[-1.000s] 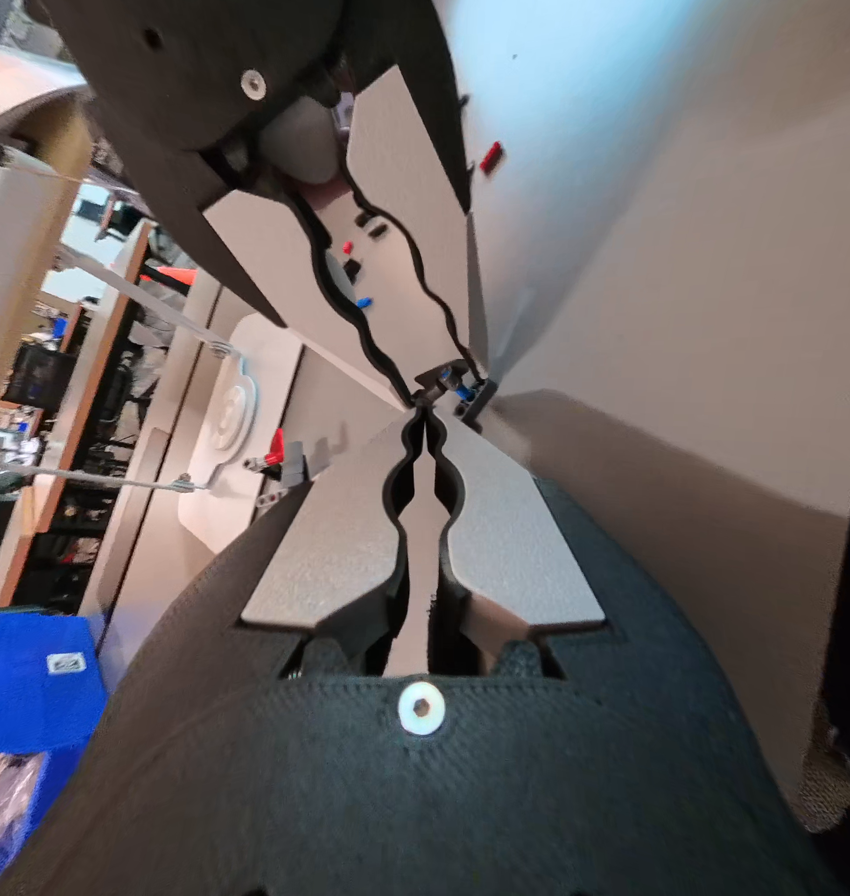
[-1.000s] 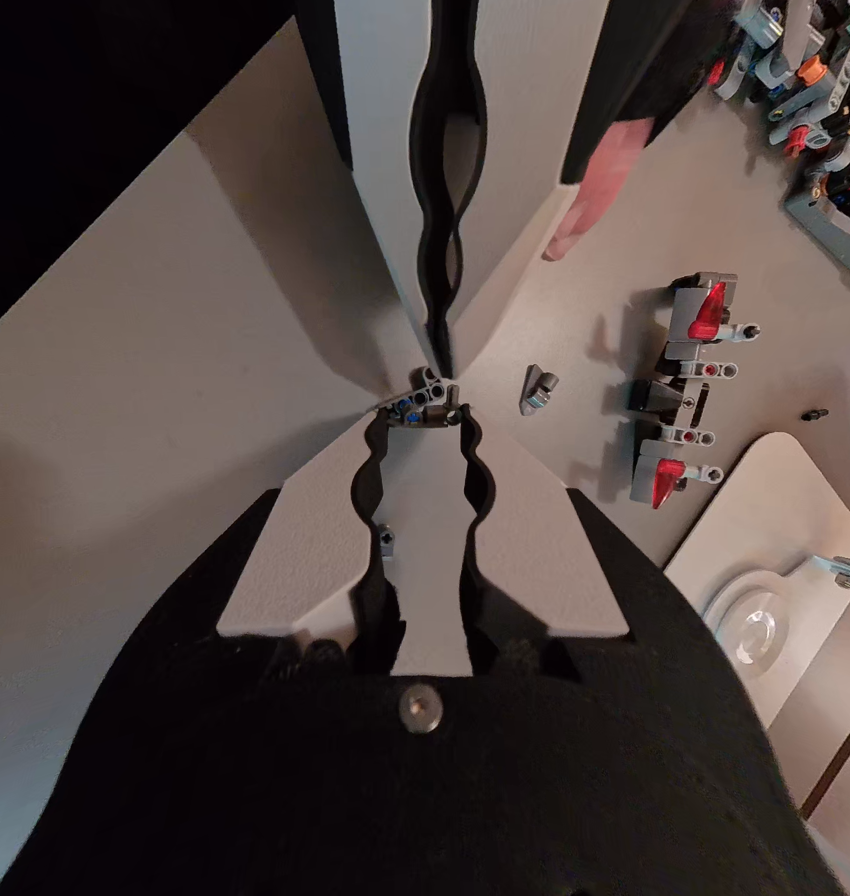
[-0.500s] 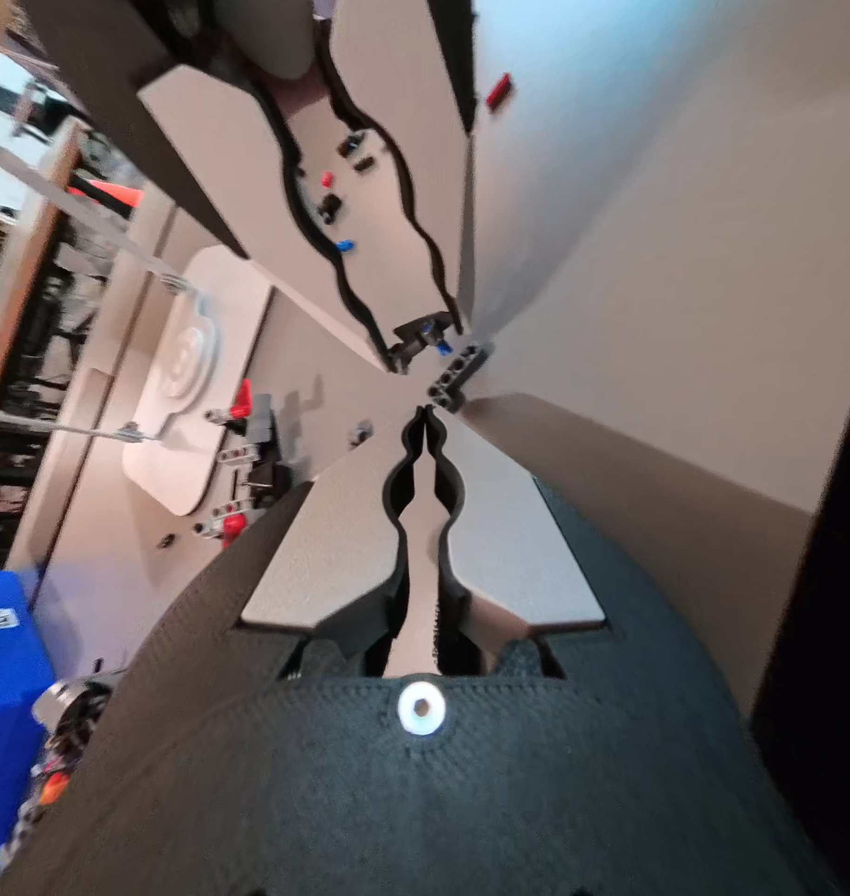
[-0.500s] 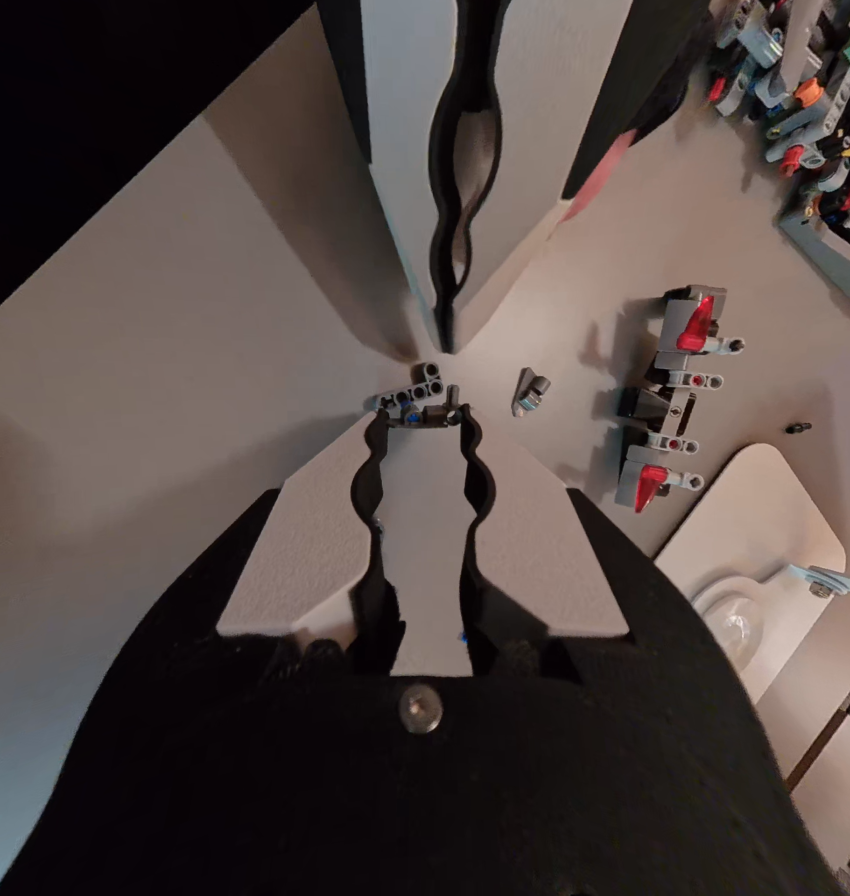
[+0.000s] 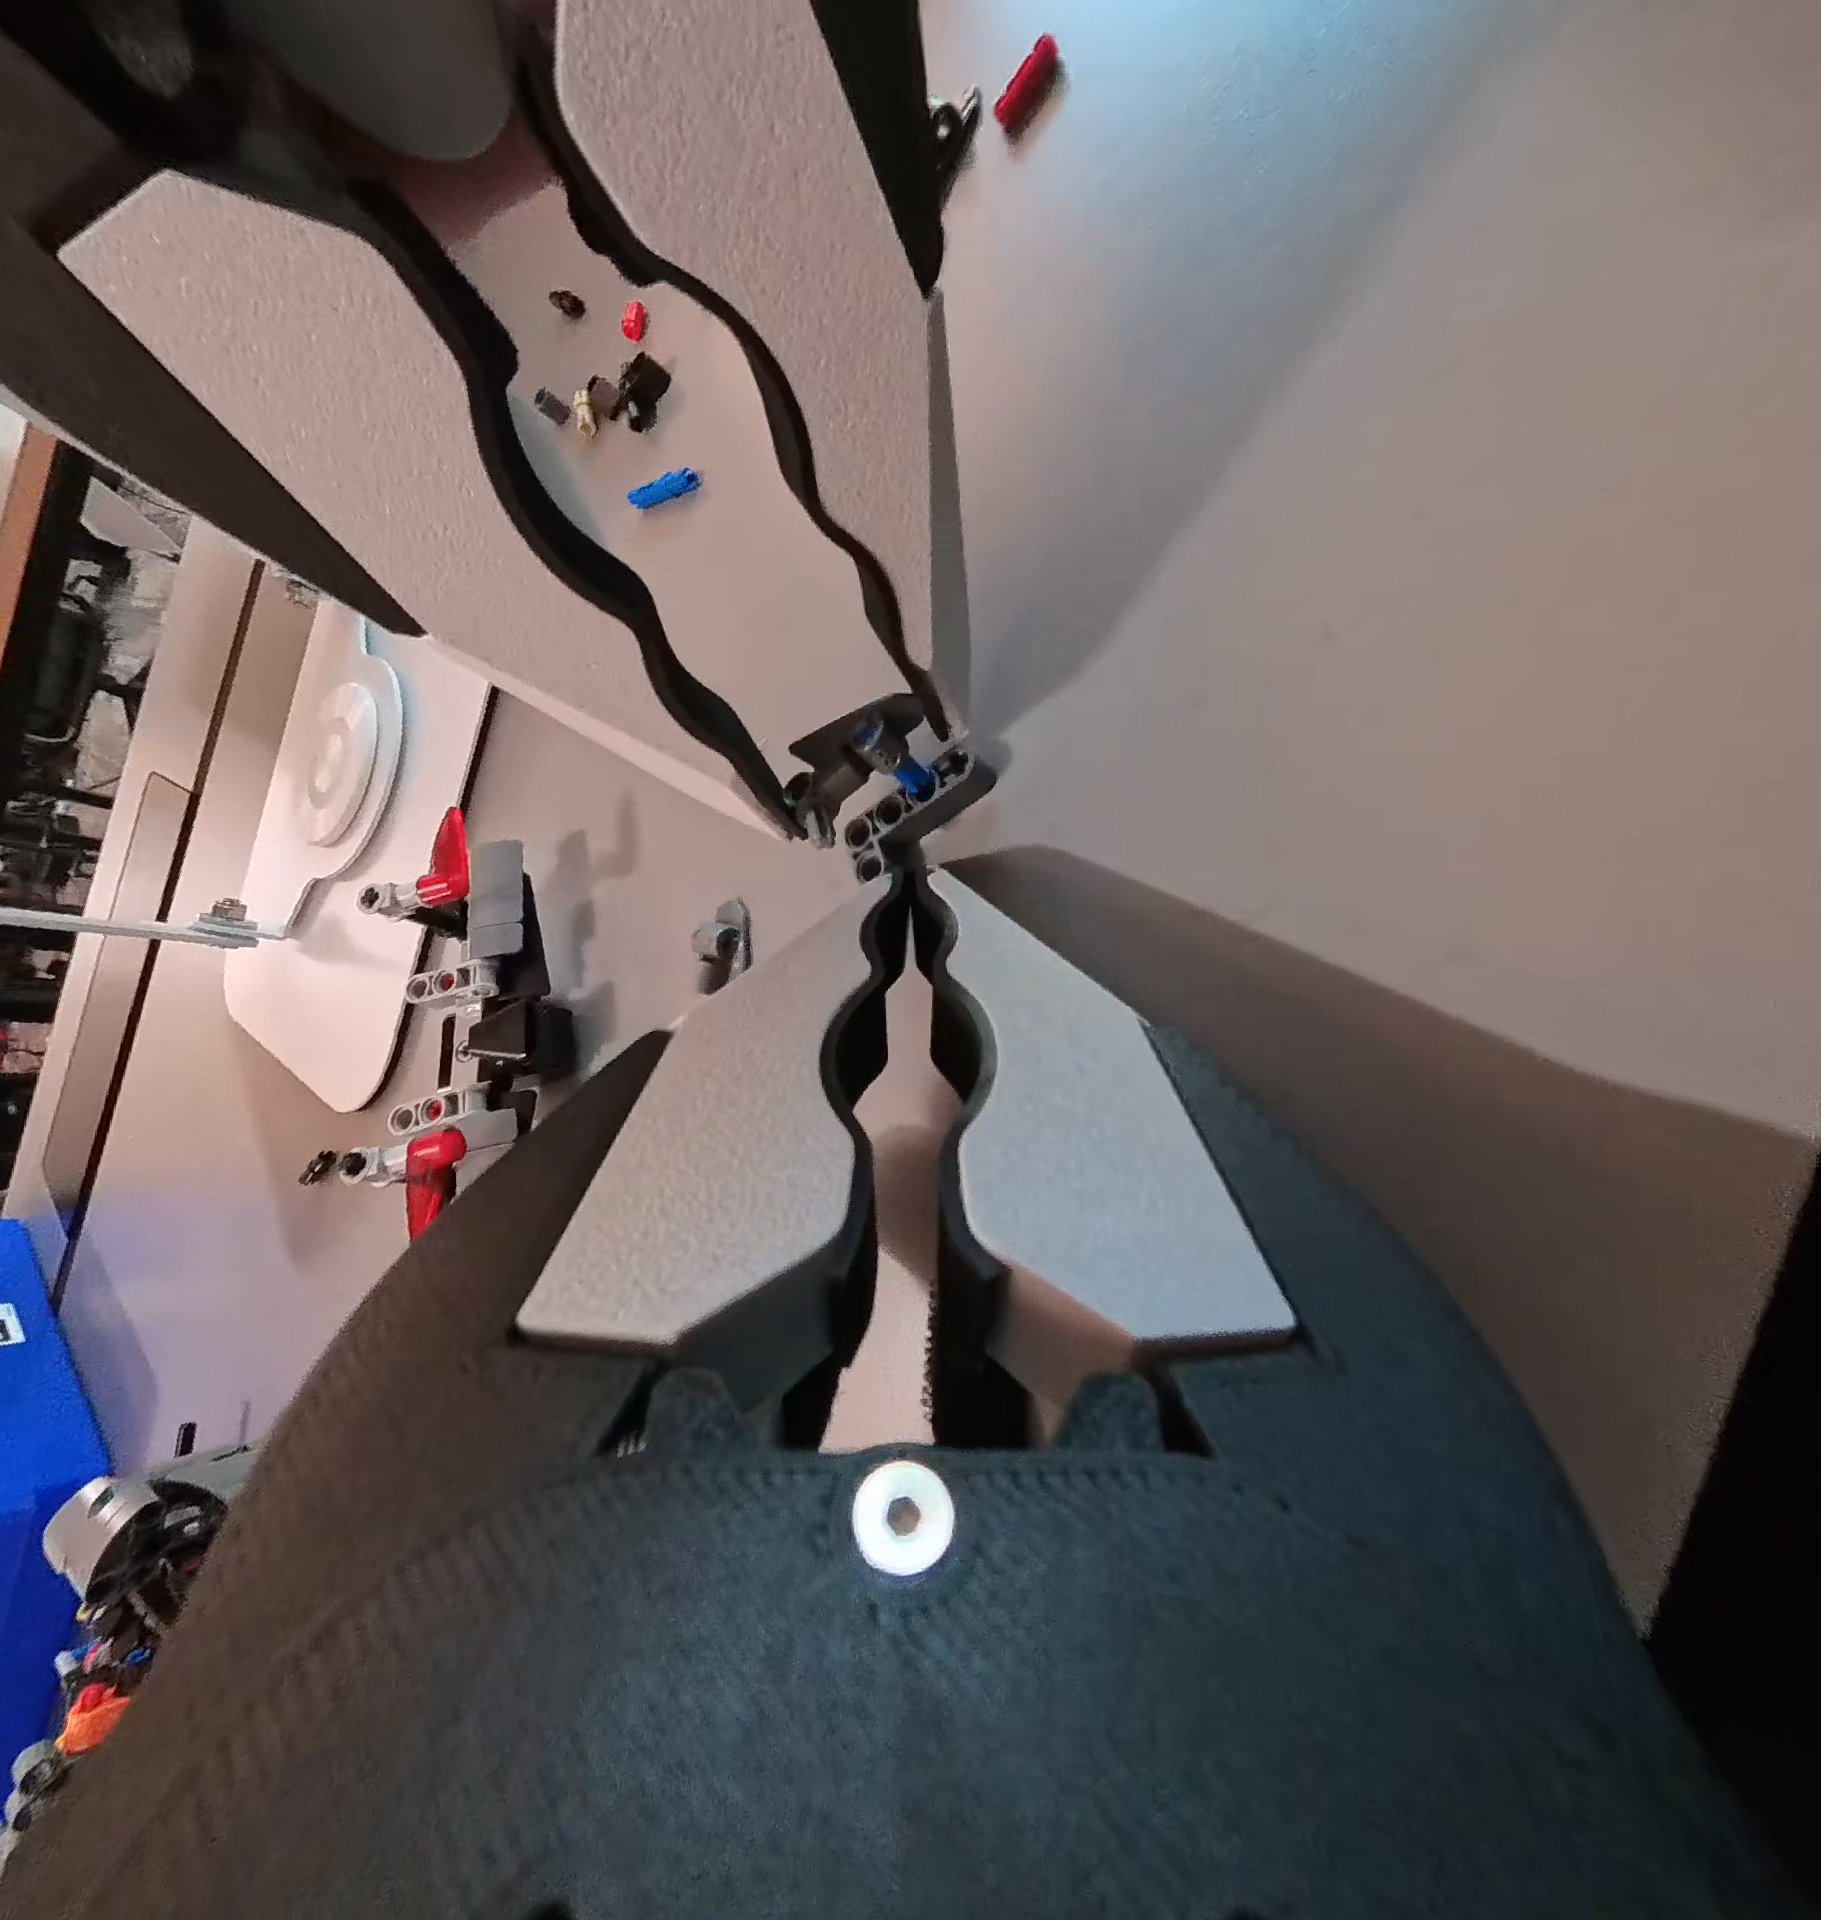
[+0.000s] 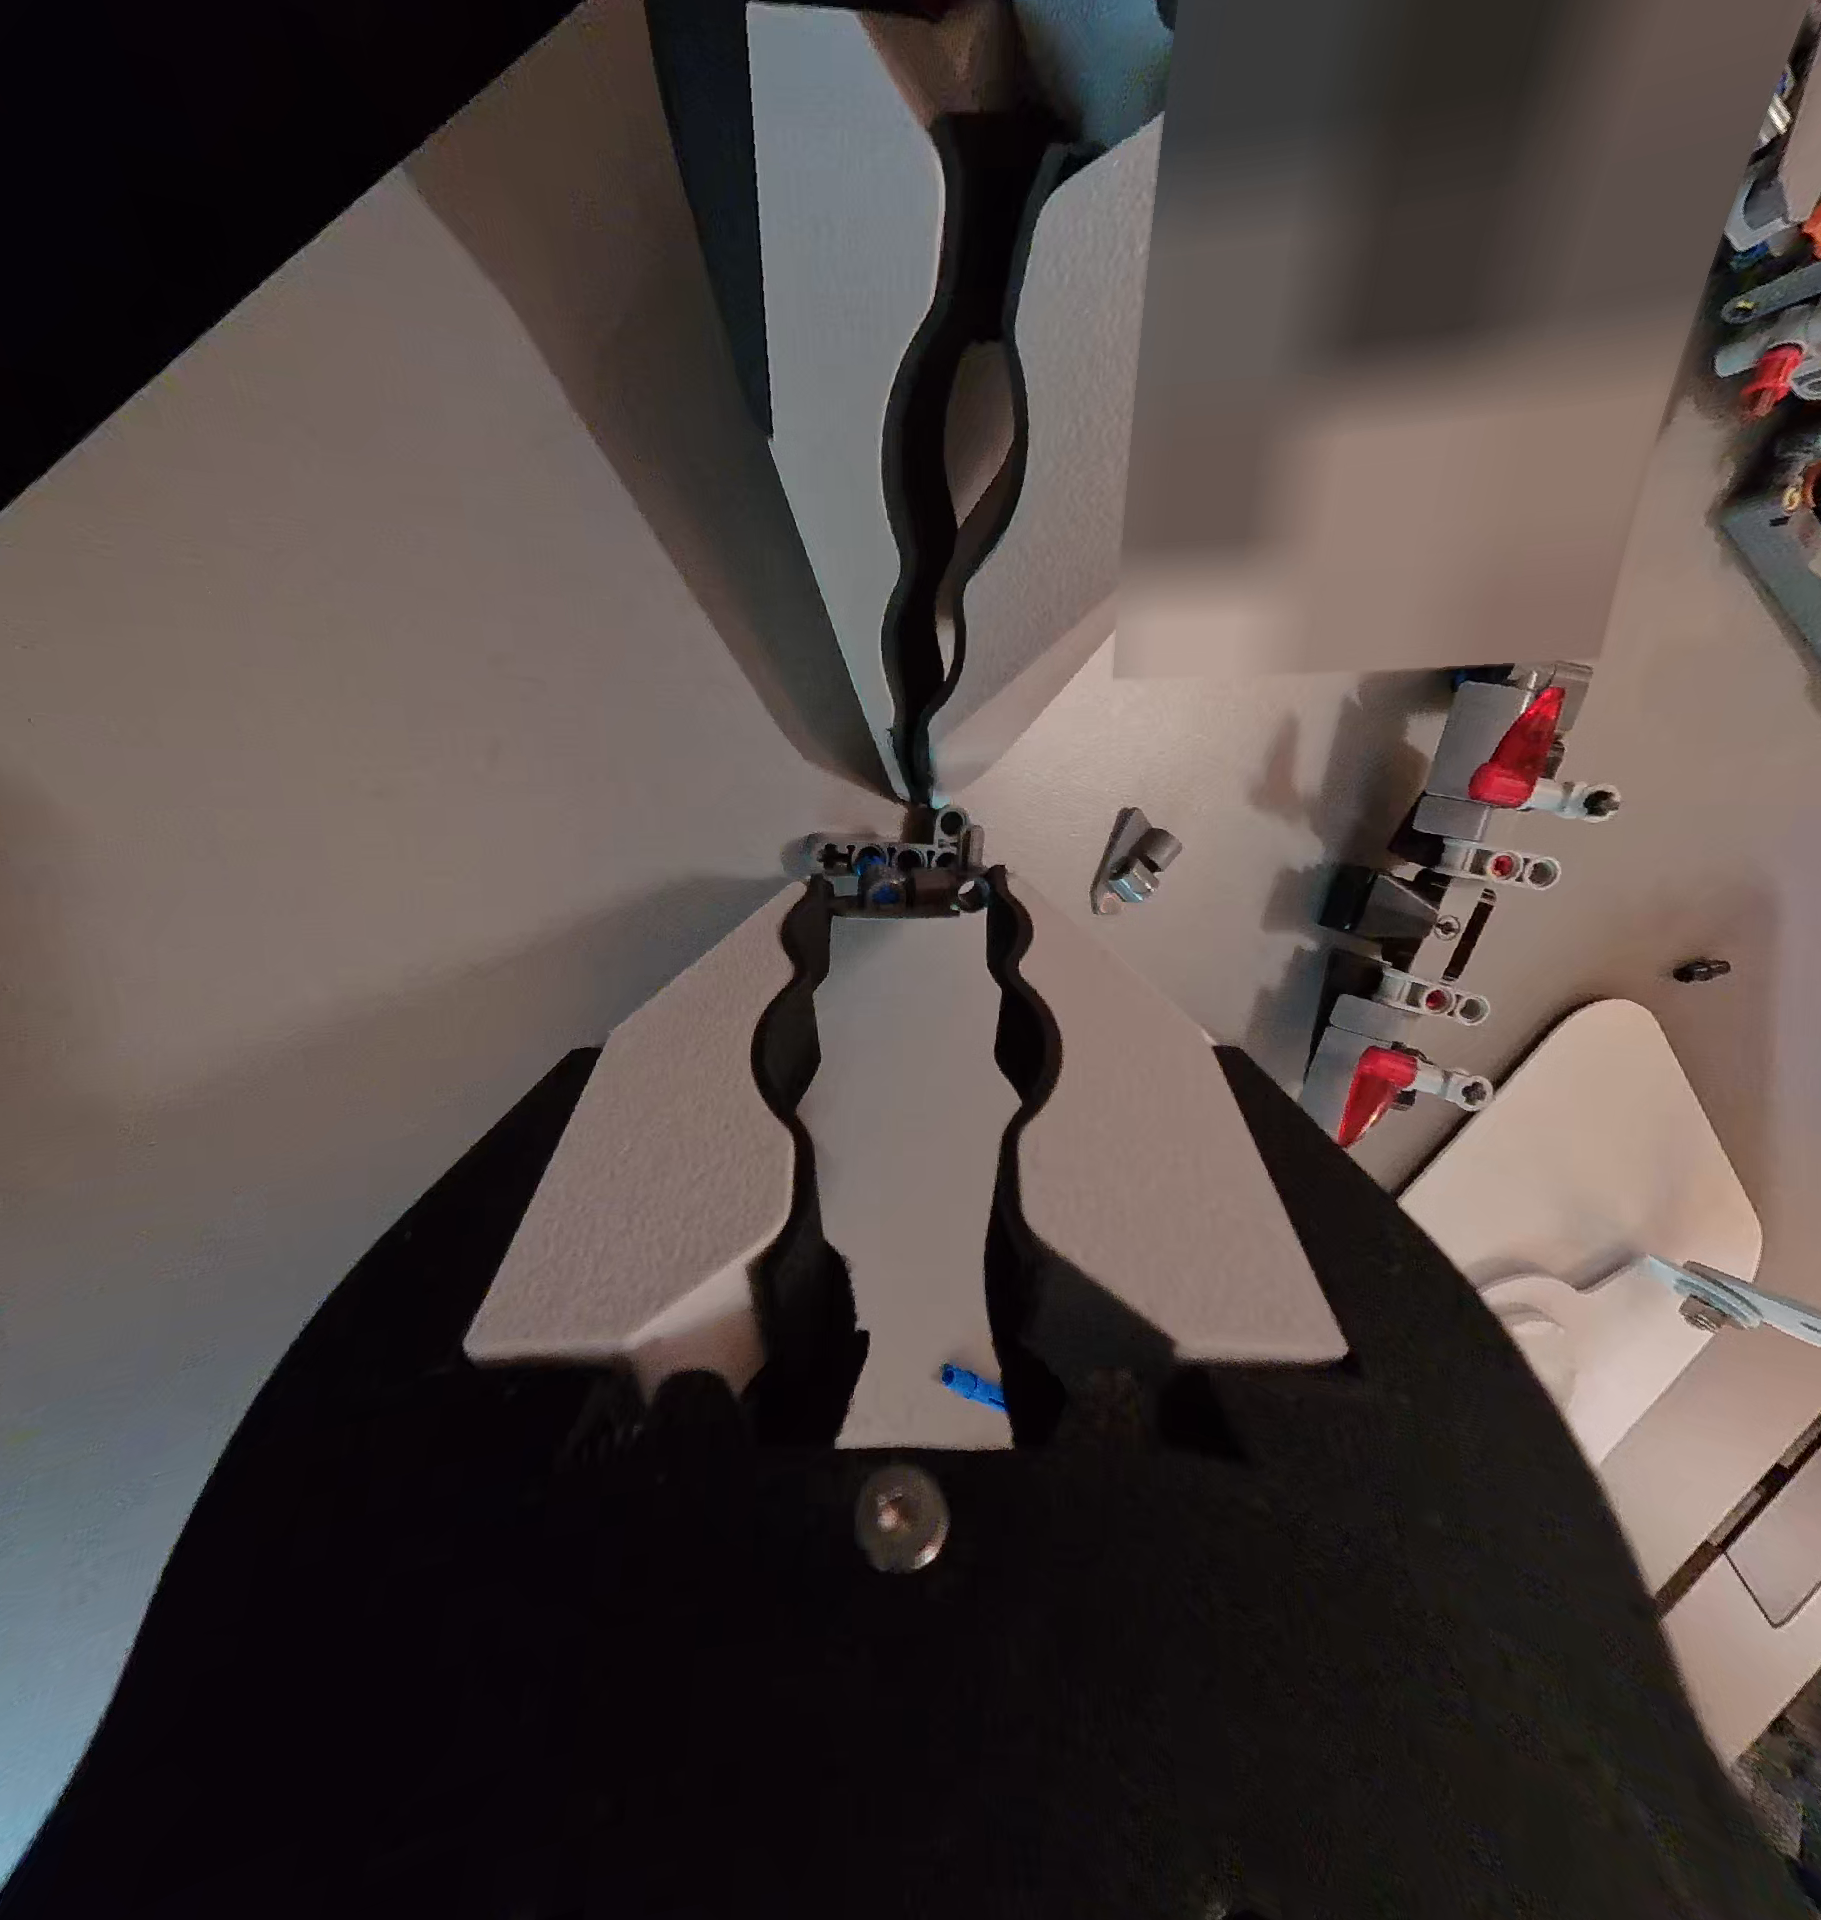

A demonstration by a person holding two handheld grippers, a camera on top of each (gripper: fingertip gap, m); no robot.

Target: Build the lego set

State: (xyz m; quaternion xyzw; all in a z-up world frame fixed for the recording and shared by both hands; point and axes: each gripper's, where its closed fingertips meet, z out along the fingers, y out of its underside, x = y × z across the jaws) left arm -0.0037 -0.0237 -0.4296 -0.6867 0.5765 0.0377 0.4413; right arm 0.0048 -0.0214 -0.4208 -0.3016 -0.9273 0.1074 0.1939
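Right now my left gripper has its tips pinched on the short end of a dark grey L-beam, held above the table. My right gripper is spread partway and clamped across a dark connector piece with blue pins, which touches the beam's long arm. Beside the beam sits a small grey loose part; beyond that part lies a grey, black and red sub-assembly. A blue pin lies farther off.
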